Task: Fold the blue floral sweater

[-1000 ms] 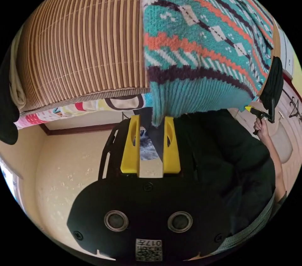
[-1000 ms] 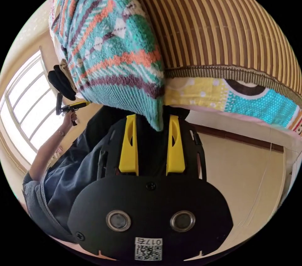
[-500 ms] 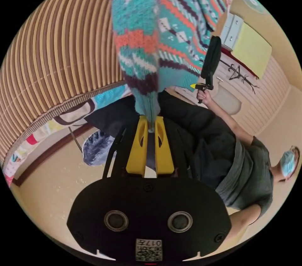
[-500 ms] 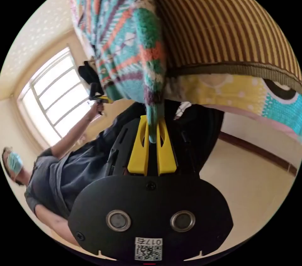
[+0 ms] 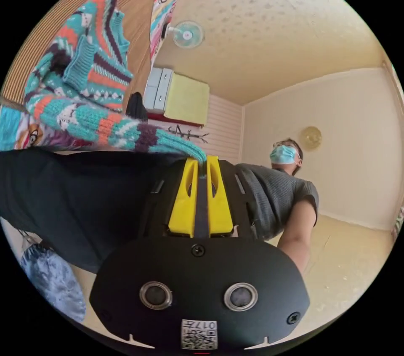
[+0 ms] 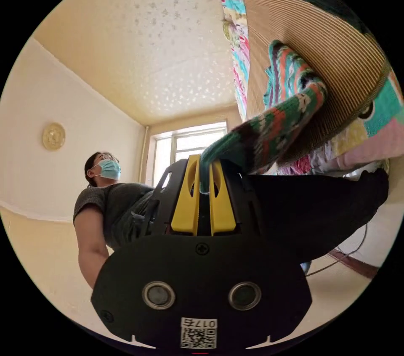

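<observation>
Both ends of a knitted garment pinched at once. In the left gripper view, yellow jaws of the left gripper (image 5: 201, 162) drawn close together, clamped on a teal ribbed edge of the sweater (image 5: 80, 91), with patterned knit trailing away to the left and bunching against the striped woven mat (image 5: 29, 57) beyond. In the right gripper view, the right gripper (image 6: 205, 171) likewise closed tight on a ribbed teal edge of the same sweater (image 6: 290, 107), fabric rising to the right in a thick rolled band across the mat (image 6: 336, 57). Sweater lying mostly heaped on that mat surface, far from both cameras, with only the two gripped ends pulled near. A person (image 6: 105, 204) in a grey top in the background, a fan (image 5: 186, 35) against the speckled ceiling. Thick, soft and loosely knit by the look of it: likely light to middling in weight, floppy rather than stiff, prone to stretch and sag between two holds, not slippery and not fragile, though open stitches could snag on jaw edges. Best taken at the ribbed hem or cuffs, where denser knit gives firmer purchase and less stretch; a pinch in the middle of the body probably gathering only a loose fold.
</observation>
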Demonstrator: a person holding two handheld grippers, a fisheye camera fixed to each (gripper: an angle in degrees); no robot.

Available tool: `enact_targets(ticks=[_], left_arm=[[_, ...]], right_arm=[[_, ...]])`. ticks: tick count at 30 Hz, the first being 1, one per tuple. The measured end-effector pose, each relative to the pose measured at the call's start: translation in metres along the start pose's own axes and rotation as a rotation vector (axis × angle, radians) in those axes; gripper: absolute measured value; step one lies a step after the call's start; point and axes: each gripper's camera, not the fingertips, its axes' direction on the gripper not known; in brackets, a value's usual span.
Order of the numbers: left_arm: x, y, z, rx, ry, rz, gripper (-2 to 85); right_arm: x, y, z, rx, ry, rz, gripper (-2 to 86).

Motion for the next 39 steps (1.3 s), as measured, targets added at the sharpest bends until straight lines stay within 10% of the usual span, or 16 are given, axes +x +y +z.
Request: enact_targets(ticks=[11, 19, 26, 31, 39], left_arm=[[0.006, -0.226, 0.019, 0.484, -0.128, -0.176, 3.6], [0.011, -0.380, 0.063, 0.511, -0.247, -0.234, 4.8], [0.032, -0.394, 0.062, 0.478, -0.799, -0.072, 10.2], [-0.026, -0.330, 0.054, 0.314, -1.064, -0.161, 16.7], [-0.150, -0.280, 0.069, 0.117, -0.949, -0.239, 19.2]], right_arm=[[0.004, -0.199, 0.093, 0.072, 0.421, 0.156, 0.6], [0.022, -0.297, 0.164, 0.303, 0.422, 0.269, 2.6], [0.061, -0.308, 0.167, 0.517, 0.279, 0.216, 7.9], [0.066, -0.294, 0.184, 0.286, 0.392, 0.131, 6.8], [0.127, -0.240, 0.294, -0.307, 0.790, 0.073, 7.2]])
